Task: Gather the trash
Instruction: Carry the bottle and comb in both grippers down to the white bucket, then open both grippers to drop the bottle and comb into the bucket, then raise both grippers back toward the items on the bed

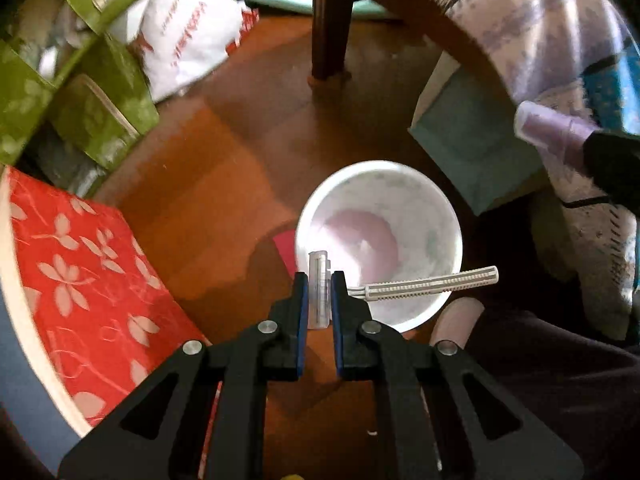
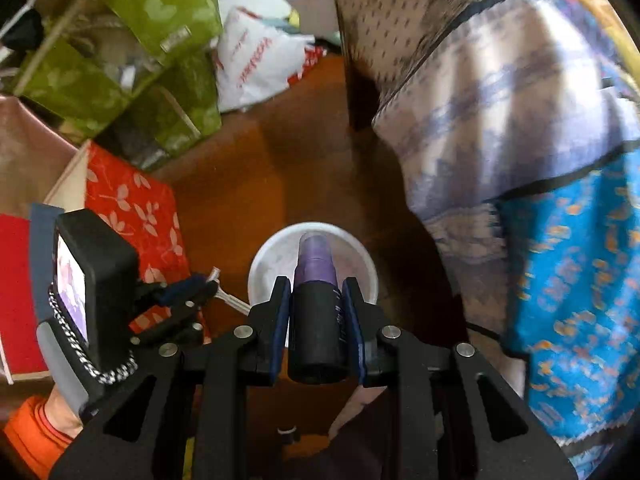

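Two pieces of trash hang above a white bin [image 1: 379, 240] on the wooden floor [image 1: 224, 184], one in each pair of tongs. The left tongs [image 1: 319, 296] are clenched on the clear head of a disposable razor [image 1: 320, 292], whose ribbed grey handle juts sideways across the bin's near rim. The sideways pinch appears chosen to keep the blade end between the pads and let the handle hang free.

The right tongs [image 2: 316, 312] grip a small bottle [image 2: 316, 304] around its black body, its purple cap pointing forward over the bin's mouth. From the right wrist view the bottle lines up almost exactly with the opening, a placement that suggests a straight drop is intended. The bin looks empty, though shadow and blur hide part of its bottom.

Around the bin sit a red floral box [image 1: 92, 264], green floral boxes [image 1: 100, 112], a white plastic bag [image 1: 188, 36] and a dark chair leg [image 1: 330, 20]. Patterned cloth [image 2: 500, 112] drapes close to the bin's right side. Judged from this moment, both items await release into the bin.
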Tool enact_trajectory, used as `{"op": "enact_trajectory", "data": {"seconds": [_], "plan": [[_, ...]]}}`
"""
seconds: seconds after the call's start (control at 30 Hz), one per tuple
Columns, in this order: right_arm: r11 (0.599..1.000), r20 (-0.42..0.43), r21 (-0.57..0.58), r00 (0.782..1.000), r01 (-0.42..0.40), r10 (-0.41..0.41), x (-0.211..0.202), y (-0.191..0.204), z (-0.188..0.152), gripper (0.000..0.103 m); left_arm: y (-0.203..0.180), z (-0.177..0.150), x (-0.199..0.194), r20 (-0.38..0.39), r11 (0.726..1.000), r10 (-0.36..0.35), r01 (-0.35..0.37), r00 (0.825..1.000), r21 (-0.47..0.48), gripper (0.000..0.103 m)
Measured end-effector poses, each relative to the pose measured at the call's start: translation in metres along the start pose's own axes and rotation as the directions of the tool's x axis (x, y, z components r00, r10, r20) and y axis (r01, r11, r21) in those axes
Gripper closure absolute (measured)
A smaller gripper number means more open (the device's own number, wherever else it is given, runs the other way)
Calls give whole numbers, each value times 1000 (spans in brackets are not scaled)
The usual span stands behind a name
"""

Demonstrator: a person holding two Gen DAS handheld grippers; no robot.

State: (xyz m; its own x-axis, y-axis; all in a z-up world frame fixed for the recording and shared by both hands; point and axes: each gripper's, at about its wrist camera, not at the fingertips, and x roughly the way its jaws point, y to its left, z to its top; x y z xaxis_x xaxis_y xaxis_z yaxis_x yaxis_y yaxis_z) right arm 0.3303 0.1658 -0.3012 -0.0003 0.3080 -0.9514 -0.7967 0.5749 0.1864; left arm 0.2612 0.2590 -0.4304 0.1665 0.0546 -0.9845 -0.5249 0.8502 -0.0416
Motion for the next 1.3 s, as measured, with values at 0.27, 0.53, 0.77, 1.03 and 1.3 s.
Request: {"op": "enact_trajectory", "data": {"seconds": [0.27, 0.53, 0.77, 1.03, 1.3], "plan": [[999, -108, 45, 994, -29, 34, 40, -5, 11, 79, 0, 9, 18, -33, 997, -62, 61, 998, -43, 93], [993, -76, 98, 994, -68, 76, 28, -16, 10, 55, -1, 10, 5, -19, 993, -109, 108, 994, -49, 76], [998, -3, 50, 1000, -30, 30, -1, -10, 1, 55, -5, 7, -35, 55, 998, -66, 67, 996, -16, 76], [999, 152, 8, 988, 34, -35, -60, -6, -19, 55, -12, -3, -110, 182, 998, -63, 63, 981, 7, 76], [997, 317, 53, 945, 63, -77, -137, -15, -48, 55, -39, -19, -195, 332, 997, -65, 50, 941, 55, 76]]}}
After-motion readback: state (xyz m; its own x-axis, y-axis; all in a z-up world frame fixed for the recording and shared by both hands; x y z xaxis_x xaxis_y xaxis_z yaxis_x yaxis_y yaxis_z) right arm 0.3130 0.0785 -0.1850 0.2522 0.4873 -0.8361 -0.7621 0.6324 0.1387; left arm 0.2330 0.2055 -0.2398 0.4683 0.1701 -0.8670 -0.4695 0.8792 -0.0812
